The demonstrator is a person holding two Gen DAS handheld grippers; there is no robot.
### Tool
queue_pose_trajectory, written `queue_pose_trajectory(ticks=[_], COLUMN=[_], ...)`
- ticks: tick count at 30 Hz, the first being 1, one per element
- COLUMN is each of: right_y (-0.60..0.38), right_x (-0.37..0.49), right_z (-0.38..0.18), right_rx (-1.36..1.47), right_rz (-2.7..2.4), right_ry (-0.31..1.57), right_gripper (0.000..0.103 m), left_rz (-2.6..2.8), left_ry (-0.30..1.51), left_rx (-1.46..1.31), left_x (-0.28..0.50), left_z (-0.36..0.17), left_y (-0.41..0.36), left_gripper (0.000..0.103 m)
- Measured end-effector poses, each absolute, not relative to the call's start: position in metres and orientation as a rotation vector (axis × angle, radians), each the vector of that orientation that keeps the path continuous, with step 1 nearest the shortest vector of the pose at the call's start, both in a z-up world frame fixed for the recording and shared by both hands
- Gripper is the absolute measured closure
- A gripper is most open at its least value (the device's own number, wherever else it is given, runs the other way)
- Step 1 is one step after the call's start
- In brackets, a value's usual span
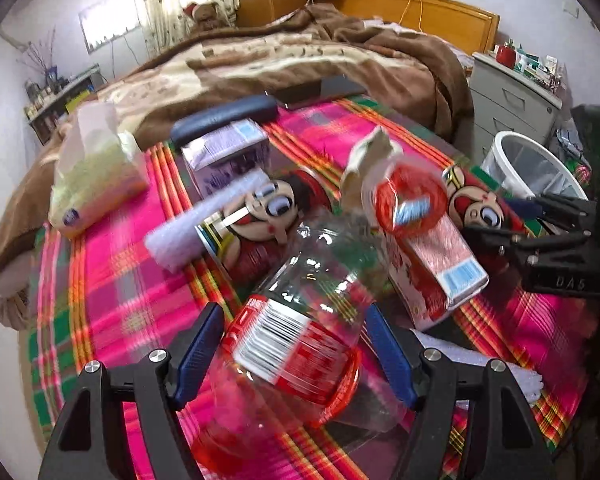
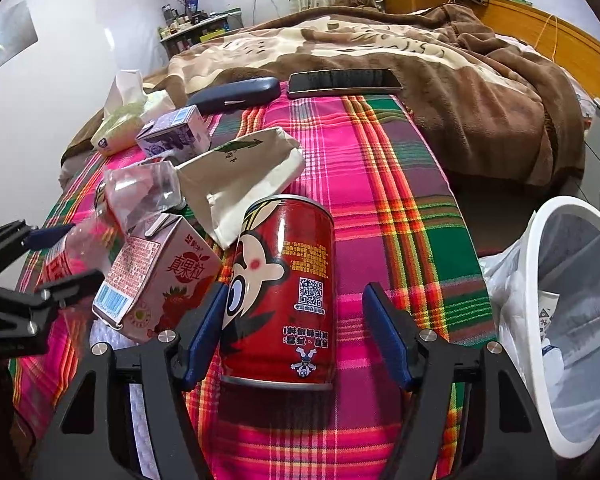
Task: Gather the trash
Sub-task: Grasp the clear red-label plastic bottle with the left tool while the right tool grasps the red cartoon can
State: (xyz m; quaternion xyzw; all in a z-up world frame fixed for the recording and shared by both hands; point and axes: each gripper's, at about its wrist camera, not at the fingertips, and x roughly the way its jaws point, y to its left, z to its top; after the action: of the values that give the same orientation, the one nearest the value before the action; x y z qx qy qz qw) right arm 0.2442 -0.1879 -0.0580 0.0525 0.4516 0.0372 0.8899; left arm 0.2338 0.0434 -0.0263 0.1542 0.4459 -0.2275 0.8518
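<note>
Left wrist view: left tongs (image 1: 294, 354) spread w/ clear bottle (image 1: 300, 320) between pads, grip unclear. Right tongs (image 2: 294, 332) open astride red can (image 2: 284, 288) lying on plaid bed cover (image 2: 380, 184); bin (image 2: 572, 320) beside.

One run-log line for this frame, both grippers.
left gripper: open, straddling clear plastic bottle | right gripper: open, straddling red can | bin: beside bed, right

Both wrist views face steeply down at close range, sharing the carton (image 1: 432, 256) (image 2: 156, 280) toward 12 o'clock.
</note>
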Motion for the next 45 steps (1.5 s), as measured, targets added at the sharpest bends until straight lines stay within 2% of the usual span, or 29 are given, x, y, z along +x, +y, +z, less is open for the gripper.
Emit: queue_pose_trajectory(ticks=[12, 15, 24, 36, 45], right_y=[-0.188, -0.189, -0.191, -0.194, -0.197], right_x=[0.248, 0.249, 0.244, 0.237, 0.235], right_z=[-0.061, -0.064, -0.063, -0.054, -0.052], right_rx=[0.106, 0.118, 0.12, 0.128, 0.135], right_rz=[0.099, 0.104, 0.102, 0.122, 0.12], right_ry=[0.945, 0.954, 0.939, 0.9, 0.895], right_gripper=[0.033, 0.049, 0.049, 0.049, 0.049], left_rz=[-0.435, -0.434, -0.358, -0.322, -0.282], left_ry=[0.958, 0.963, 0.965, 0.941, 0.975], left_rx=[0.264, 0.242, 0.208, 0.135, 0.191], left_x=[0.245, 0.246, 0.237, 0.22, 0.225], left_z=[-0.028, -0.028, -0.026, -0.018, -0.031], left_y=[0.038, 0.041, 0.043, 0.053, 0.049], left_gripper=[0.029, 0.029, 0.034, 0.035, 0.035])
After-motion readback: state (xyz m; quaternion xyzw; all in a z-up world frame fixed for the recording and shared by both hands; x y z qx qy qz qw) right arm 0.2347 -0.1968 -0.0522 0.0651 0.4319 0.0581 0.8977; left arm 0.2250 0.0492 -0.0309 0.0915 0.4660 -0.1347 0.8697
